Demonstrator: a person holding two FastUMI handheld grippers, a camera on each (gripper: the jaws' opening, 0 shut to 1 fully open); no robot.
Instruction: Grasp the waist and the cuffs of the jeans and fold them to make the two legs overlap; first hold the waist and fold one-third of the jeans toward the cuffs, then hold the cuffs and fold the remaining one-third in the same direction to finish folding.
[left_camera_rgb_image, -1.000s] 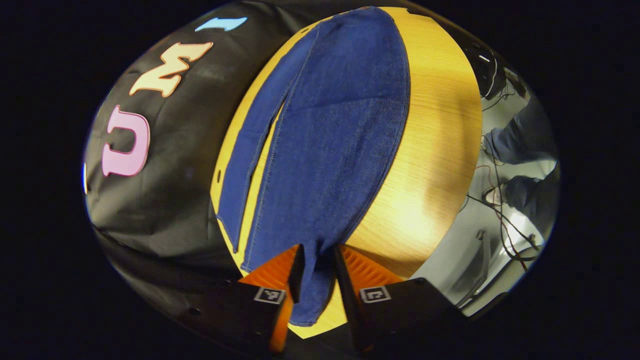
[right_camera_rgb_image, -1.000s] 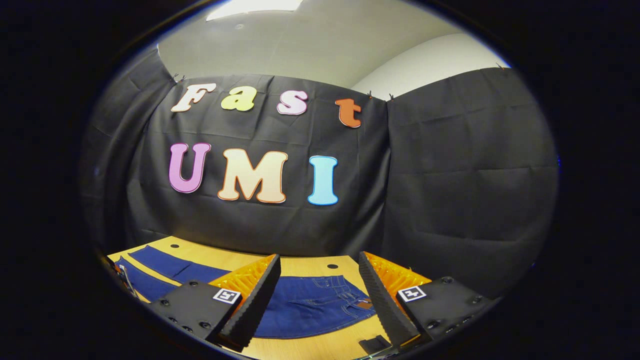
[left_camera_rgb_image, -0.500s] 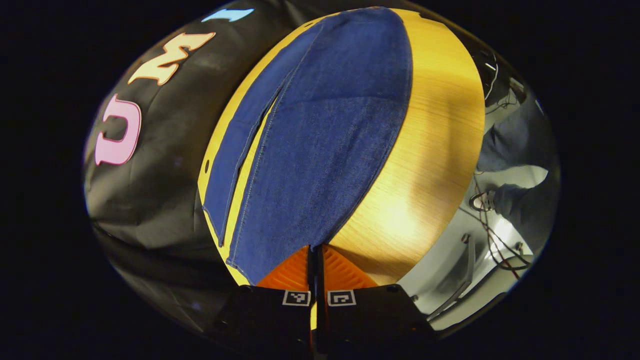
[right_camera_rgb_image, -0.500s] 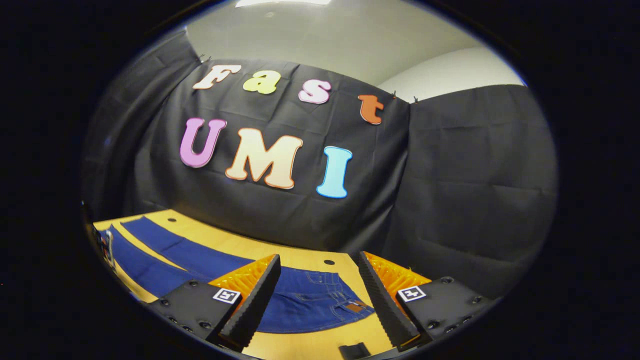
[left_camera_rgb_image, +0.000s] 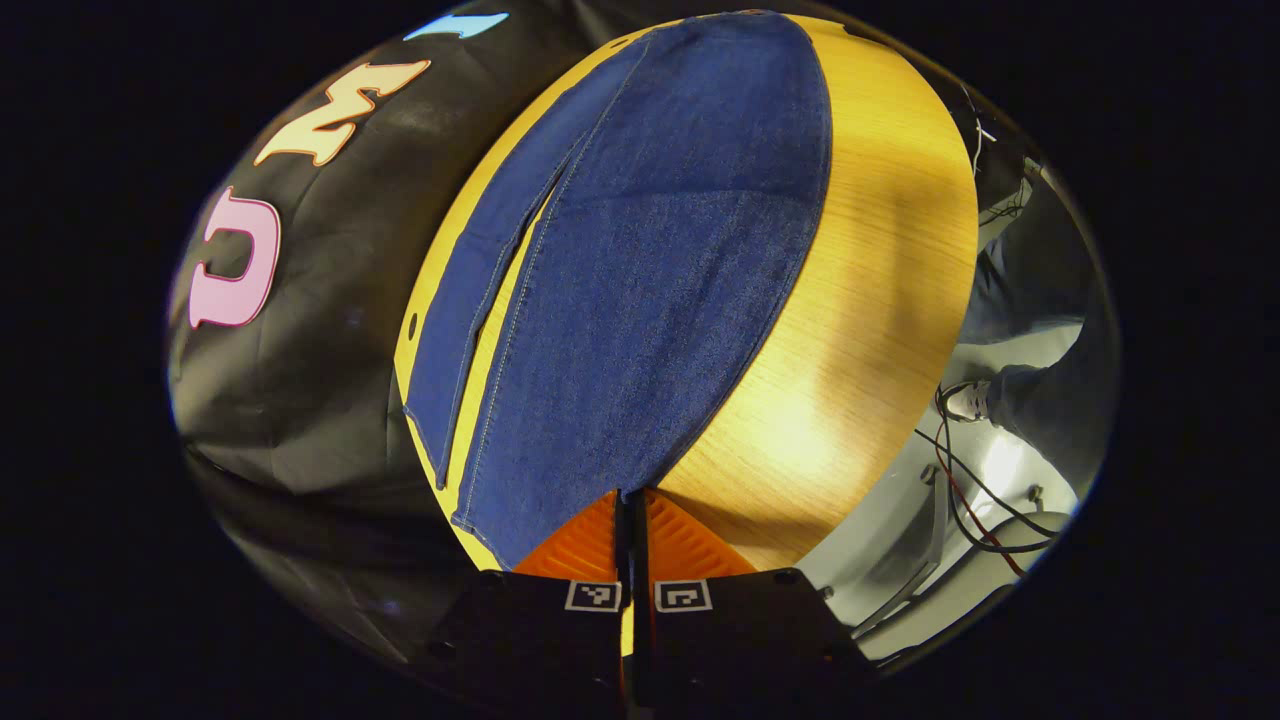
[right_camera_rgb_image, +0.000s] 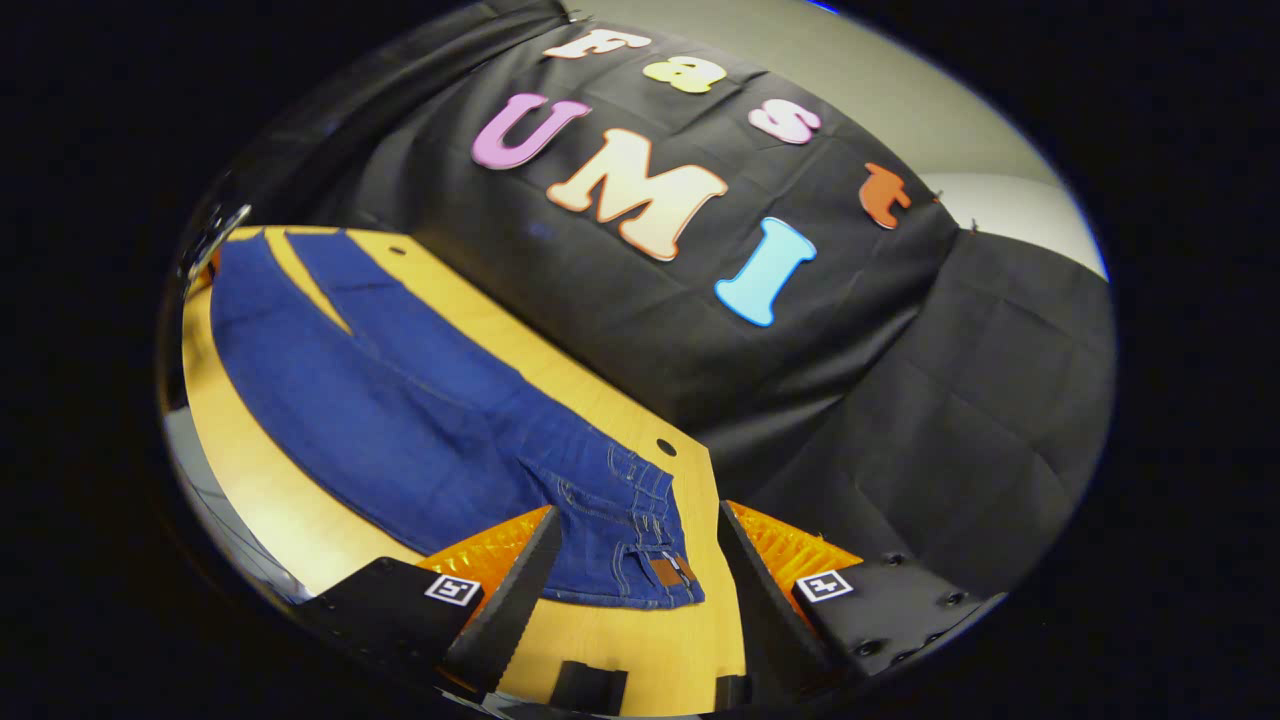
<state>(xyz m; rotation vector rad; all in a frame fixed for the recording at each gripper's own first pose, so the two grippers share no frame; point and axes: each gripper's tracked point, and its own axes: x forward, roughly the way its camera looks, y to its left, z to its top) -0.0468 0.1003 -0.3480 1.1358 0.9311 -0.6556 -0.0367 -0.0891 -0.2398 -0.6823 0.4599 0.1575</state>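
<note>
Left gripper (left_camera_rgb_image: 630, 500) fingers are pinching the near cuff; jeans (left_camera_rgb_image: 640, 280) run lengthwise along the surface (left_camera_rgb_image: 870, 300). Right gripper (right_camera_rgb_image: 635, 560), fingers spread, hangs over the waist (right_camera_rgb_image: 640, 540).

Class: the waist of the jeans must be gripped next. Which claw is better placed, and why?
The right claw: it is open, with the waist between its fingers. The left claw is shut on a cuff.

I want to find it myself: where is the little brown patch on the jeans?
Start at the wooden table in the right gripper view, where the blue jeans lie spread flat. Follow them to the waist end, nearest the open fingers of the right gripper. The brown patch sits on the waistband there, the one small brown spot on all that blue cloth.
</note>
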